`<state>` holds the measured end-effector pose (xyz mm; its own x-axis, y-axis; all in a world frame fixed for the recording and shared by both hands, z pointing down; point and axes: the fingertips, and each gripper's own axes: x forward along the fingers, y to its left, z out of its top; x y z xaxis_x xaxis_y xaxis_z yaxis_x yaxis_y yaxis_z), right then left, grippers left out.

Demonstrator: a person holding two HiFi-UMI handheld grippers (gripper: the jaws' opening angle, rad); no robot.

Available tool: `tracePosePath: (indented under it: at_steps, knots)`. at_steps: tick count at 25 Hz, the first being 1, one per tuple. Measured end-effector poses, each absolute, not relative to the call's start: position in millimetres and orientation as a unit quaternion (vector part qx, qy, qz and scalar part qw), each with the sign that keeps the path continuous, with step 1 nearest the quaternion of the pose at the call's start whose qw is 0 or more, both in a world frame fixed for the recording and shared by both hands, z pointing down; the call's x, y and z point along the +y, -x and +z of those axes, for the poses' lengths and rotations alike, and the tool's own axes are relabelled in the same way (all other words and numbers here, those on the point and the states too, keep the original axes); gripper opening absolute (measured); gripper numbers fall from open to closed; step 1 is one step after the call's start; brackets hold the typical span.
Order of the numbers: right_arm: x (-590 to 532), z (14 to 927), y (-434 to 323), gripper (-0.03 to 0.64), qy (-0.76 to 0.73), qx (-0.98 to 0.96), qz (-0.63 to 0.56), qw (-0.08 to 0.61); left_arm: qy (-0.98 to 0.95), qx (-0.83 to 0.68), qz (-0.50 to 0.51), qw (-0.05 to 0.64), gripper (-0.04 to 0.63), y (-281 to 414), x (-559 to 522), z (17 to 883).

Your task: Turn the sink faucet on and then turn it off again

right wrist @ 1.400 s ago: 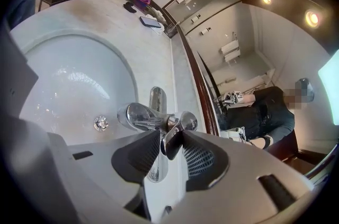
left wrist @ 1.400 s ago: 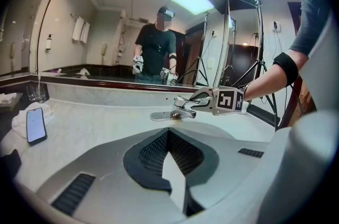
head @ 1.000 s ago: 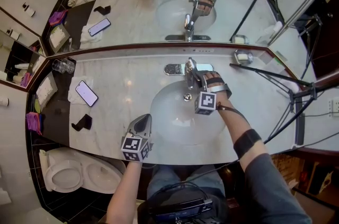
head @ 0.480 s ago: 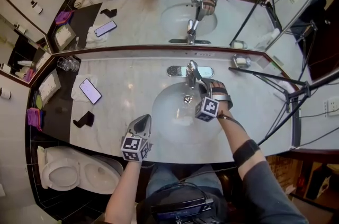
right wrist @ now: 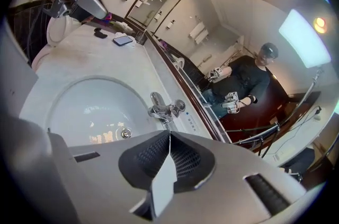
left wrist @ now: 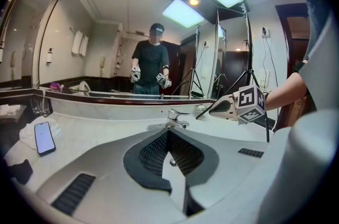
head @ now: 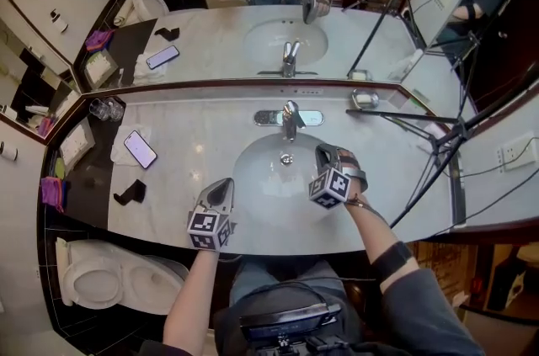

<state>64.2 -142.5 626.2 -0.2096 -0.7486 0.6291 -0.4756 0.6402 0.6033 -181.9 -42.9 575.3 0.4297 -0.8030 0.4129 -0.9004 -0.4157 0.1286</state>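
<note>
The chrome lever faucet (head: 290,119) stands behind the white oval basin (head: 261,171) on the marble bench (head: 194,135). The right claw (head: 323,151) hangs apart, to the faucet's right, its jaws just closed on nothing. The left claw (head: 222,188), shut and empty, hovers at the basin's near rim.

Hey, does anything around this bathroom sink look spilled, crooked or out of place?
Nothing stands out. The faucet stands upright with no stream visible, the counter shows no puddle, and the phone lies flat on a white cloth.

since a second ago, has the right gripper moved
Yes: the right gripper has drawn back from the faucet, down the picture, its jaws just closing on nothing.
</note>
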Motion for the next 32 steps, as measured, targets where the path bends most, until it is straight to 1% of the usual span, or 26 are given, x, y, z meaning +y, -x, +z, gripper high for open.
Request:
tracePosePath:
  at_steps: [7,16,21,25,32]
  knots:
    - [-106,599,-93,0.015,-0.437,-0.785,-0.073,0.433,-0.836,-0.506,0.145,0.153,-0.005,173,-46,554]
    - [-68,579,-120,0.015,-0.503,-0.808,0.058,0.302,-0.841,-0.499,0.143,0.148,-0.005,166,-42,544]
    - [-57,571,-135,0.015,-0.529,-0.801,0.121,0.253,-0.840,-0.500,0.145,0.151,-0.005,167,-37,547]
    - [-53,581,-143,0.015,-0.538,-0.796,0.143,0.237,-0.839,-0.500,0.147,0.154,-0.005,169,-35,550]
    - [-49,594,-146,0.015,-0.535,-0.794,0.152,0.245,-0.842,-0.494,0.147,0.159,-0.006,163,-35,554]
